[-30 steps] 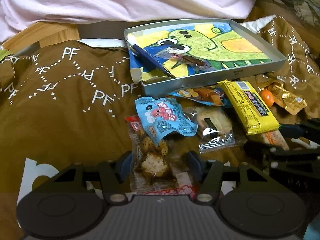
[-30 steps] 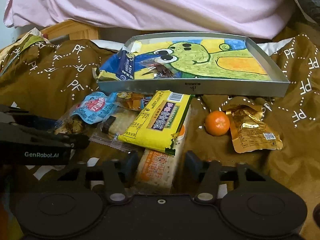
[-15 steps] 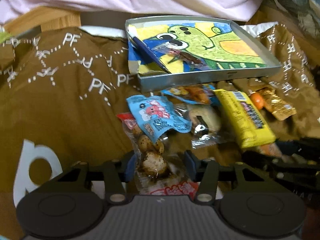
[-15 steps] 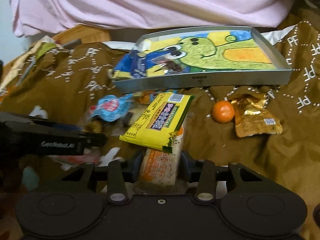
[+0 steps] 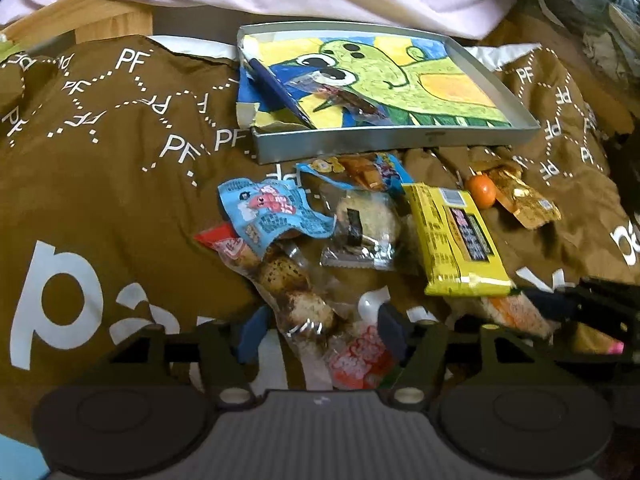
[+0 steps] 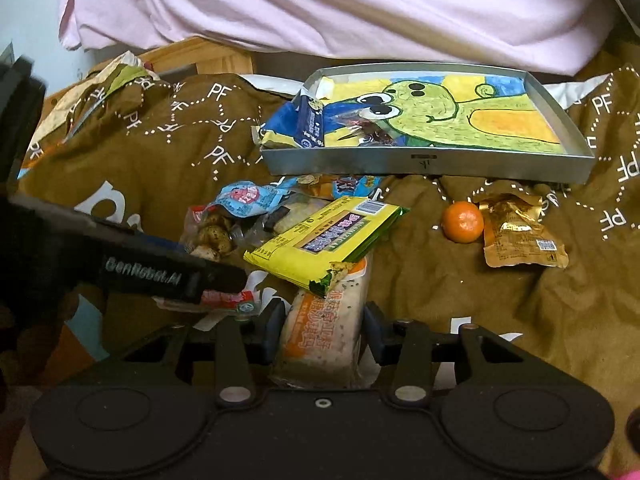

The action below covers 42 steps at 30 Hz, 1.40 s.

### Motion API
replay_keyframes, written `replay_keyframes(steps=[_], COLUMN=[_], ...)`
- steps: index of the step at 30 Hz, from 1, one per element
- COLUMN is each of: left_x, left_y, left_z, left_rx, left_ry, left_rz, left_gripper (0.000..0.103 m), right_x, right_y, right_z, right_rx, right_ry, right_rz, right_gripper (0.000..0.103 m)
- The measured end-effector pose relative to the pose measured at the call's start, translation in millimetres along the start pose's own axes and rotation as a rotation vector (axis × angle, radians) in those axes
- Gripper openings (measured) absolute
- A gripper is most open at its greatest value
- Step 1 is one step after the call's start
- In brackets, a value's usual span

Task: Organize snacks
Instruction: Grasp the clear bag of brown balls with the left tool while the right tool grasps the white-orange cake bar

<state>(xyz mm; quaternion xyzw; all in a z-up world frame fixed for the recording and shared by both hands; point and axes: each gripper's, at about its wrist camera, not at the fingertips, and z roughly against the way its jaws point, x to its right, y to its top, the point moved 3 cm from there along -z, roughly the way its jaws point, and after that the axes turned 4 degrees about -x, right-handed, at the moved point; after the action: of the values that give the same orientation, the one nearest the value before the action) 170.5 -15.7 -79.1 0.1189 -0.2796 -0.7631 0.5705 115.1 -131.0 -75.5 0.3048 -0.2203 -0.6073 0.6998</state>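
Snacks lie in a loose heap on a brown cloth (image 5: 100, 184) printed with white "PF" letters, just on the near side of a shallow metal tray (image 6: 424, 162) whose floor carries a green cartoon drawing. Inside the tray, at its left end, sit a dark blue packet (image 6: 309, 122) and a small clear wrapper with dark contents (image 6: 370, 132). In the heap, a yellow packet (image 5: 456, 236) lies across an orange-and-white cracker pack (image 6: 324, 332), with a light blue pouch (image 5: 272, 210), a clear-wrapped pastry (image 5: 366, 226) and a blue-edged snack bag (image 5: 360, 170) to its left and farther back. A small orange fruit (image 6: 463, 222) rests right of the heap, touching or just beside a gold foil pouch (image 6: 520, 230). The left hand-held gripper (image 5: 320, 328) is low over the near left of the heap, its blue-padded fingers (image 5: 250, 334) standing apart on either side of a clear bag of brown speckled pieces (image 5: 296, 288) with a red printed end; whether the pads press the bag cannot be told, and a gap shows on the right side. The right hand-held gripper (image 6: 324, 332) straddles the near end of the cracker pack, its fingers (image 6: 272, 330) close against both sides of the pack, seemingly clamped on it. In the right wrist view the left tool's black body crosses from the left, marked "GenRobot.AI". Pale pink fabric (image 6: 320, 4) fills the far background.
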Motion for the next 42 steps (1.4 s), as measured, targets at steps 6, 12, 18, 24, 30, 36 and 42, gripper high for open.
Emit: replay_keyframes(steps=[6,12,18,24,30,36,42], left_x=[-4.8,-2.5,-6.1,-3.8,-3.0,9.2,6.4], left_y=[12.0,9.6,6.8,-6.6,-7.9,-6.8,-6.4], left_z=[-17.9,-18.8,-11.4,7.2,8.9,-1.5,0.2], left_rx=[0.019,0.025,0.008,-0.030,-0.040,-0.033,-0.029], left_ry=[0.044,0.087,0.059,0.024,0.029,0.075,0.087], left_rz=[0.029,-0.009,0.023,0.040,0.035,-0.053,-0.038], left_gripper=[0.078,0.064,0.052,0.047,0.053,0.065,0.053], right_x=[-3.8,-5.3,0.2,0.0,-4.8,-10.8,-13.3], right_y=[0.2,-0.9,-2.4,-4.1,-6.9,-9.0,-10.1], right_z=[-5.5,-11.2,-3.8,12.1,15.2,5.7,6.1], right_rx=[0.008,0.001,-0.015,-0.011,0.008,0.008,0.014], right_ry=[-0.016,-0.016,-0.003,0.092,0.065,-0.007,-0.035], right_rz=[0.016,0.010,-0.021,-0.043,-0.003,0.082,0.119], right_gripper=[0.052,0.055,0.044,0.043,0.042,0.042,0.040])
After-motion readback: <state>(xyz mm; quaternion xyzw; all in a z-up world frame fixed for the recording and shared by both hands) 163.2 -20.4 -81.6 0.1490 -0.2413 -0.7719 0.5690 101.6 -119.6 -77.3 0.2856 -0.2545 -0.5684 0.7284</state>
